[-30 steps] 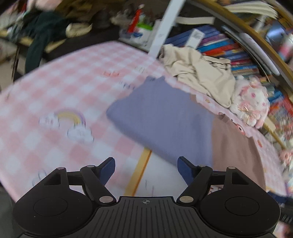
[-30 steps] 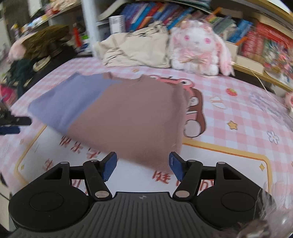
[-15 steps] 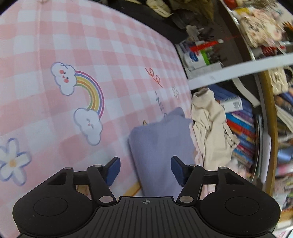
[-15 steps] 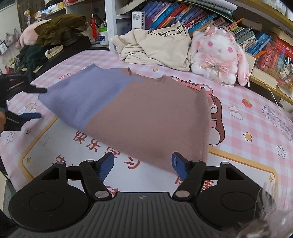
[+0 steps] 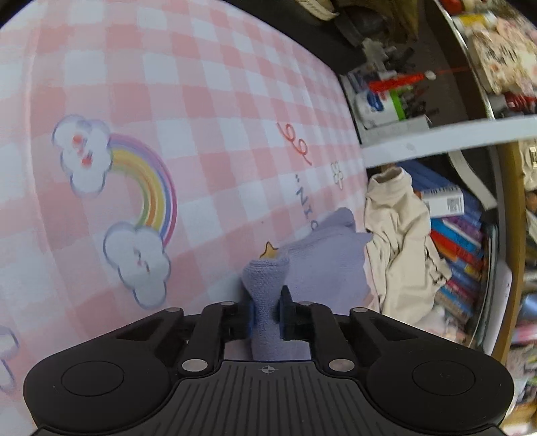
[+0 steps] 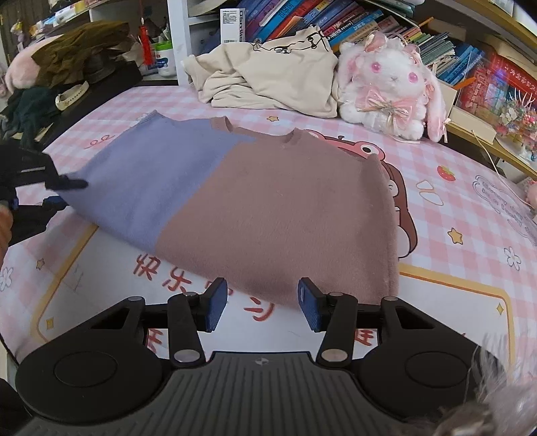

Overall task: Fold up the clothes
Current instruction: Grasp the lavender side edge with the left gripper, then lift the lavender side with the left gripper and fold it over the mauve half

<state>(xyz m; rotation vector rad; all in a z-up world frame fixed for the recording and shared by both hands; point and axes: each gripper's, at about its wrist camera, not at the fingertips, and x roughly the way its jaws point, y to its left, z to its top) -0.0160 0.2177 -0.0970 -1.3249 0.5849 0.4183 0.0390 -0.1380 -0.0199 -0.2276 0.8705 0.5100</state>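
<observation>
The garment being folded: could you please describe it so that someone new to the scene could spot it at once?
Find the pink checked tablecloth before the bookshelves. The two-tone sweater lies flat at its centre, nearer than the crumpled cream garment and the plush rabbit. Only it is half lavender, half dusty pink-brown.

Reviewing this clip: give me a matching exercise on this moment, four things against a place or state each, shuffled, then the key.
Things:
1. left gripper
2. right gripper
3. cream garment
4. plush rabbit

States or places:
A. crumpled in a heap by the bookshelf
B. jaws apart and closing, just short of the brown hem
C. sitting upright, to the right of the heap in the right wrist view
D. pinching the purple end of the two-tone sweater

Pairs: 1-D, 2-B, 3-A, 4-C
</observation>
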